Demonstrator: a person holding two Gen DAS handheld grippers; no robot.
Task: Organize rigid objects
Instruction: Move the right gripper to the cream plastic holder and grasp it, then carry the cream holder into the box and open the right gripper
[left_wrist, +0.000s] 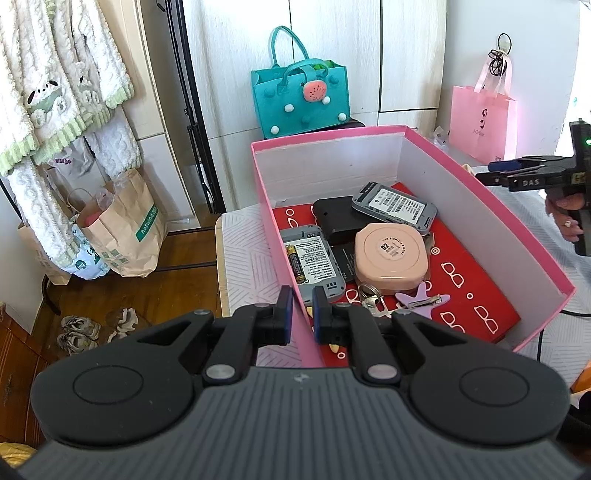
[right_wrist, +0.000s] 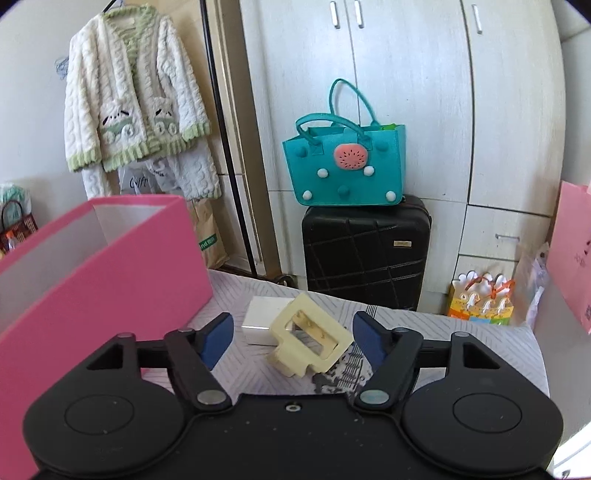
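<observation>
Right tongs (right_wrist: 291, 341) spread wide around cream plastic hair claw (right_wrist: 308, 339) on counter (right_wrist: 461, 343), apparently for pickup; left tongs (left_wrist: 303, 314) nearly closed astride pink cardboard box (left_wrist: 498, 218) wall, apparently steadying it.

The pink compact (left_wrist: 391, 256) covers most of a black device (left_wrist: 341, 258) beneath; the keys (left_wrist: 371, 301) slip behind the left gripper (left_wrist: 302, 314); the white charger (right_wrist: 264, 321) hides partly behind the cream hair claw (right_wrist: 308, 338).
</observation>
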